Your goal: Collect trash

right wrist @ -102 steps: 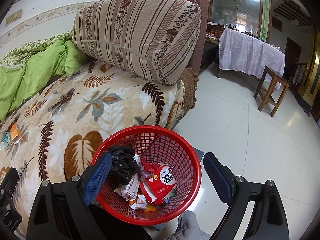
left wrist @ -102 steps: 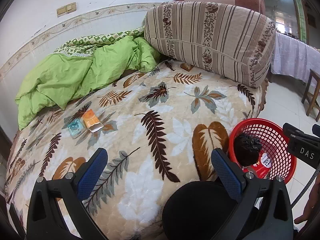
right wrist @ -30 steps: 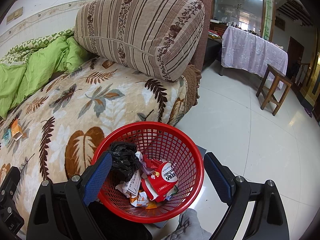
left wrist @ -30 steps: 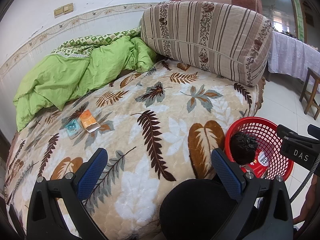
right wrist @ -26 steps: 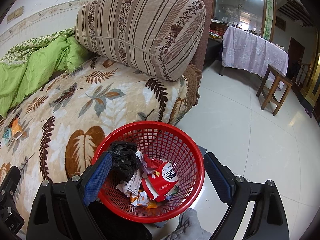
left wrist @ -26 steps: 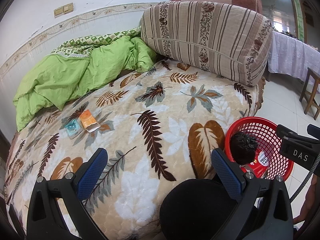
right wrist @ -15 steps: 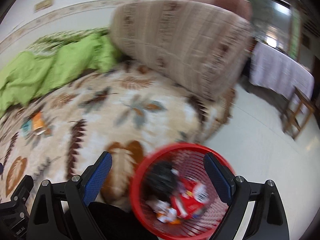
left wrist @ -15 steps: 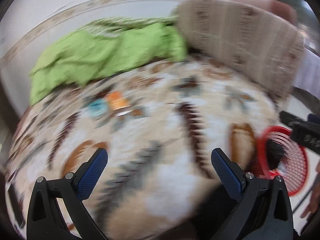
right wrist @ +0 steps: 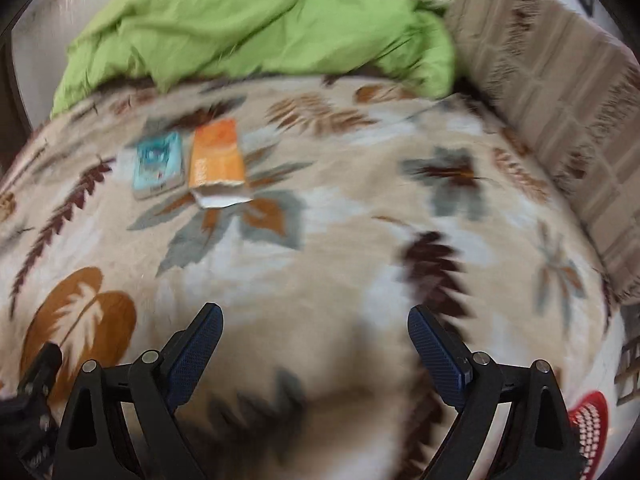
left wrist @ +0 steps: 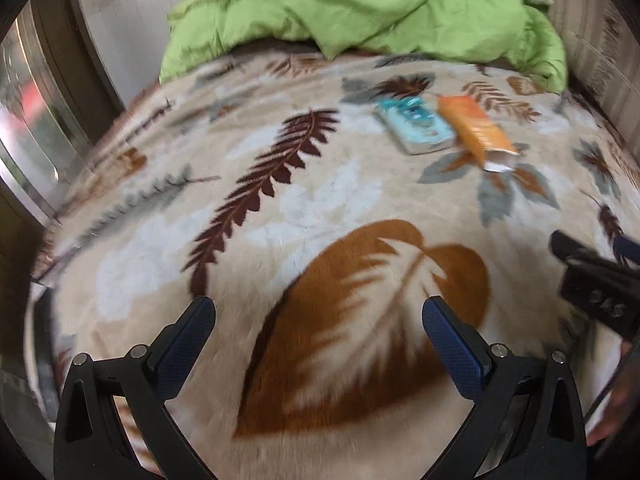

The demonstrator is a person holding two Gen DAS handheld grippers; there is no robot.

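Both tools spread wide, empty | left tool [left wrist: 318,322], right tool [right wrist: 315,326] level over blanket [right wrist: 340,240]

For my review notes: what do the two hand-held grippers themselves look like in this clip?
Both look alike. The left hand-held gripper and the right hand-held gripper each have a matte black frame with triangular cut-outs, silver round screw heads at the joints, and two fingers faced with dark blue, finely textured pads. No cables, sleeves or readable markings show clearly in these blurred frames.
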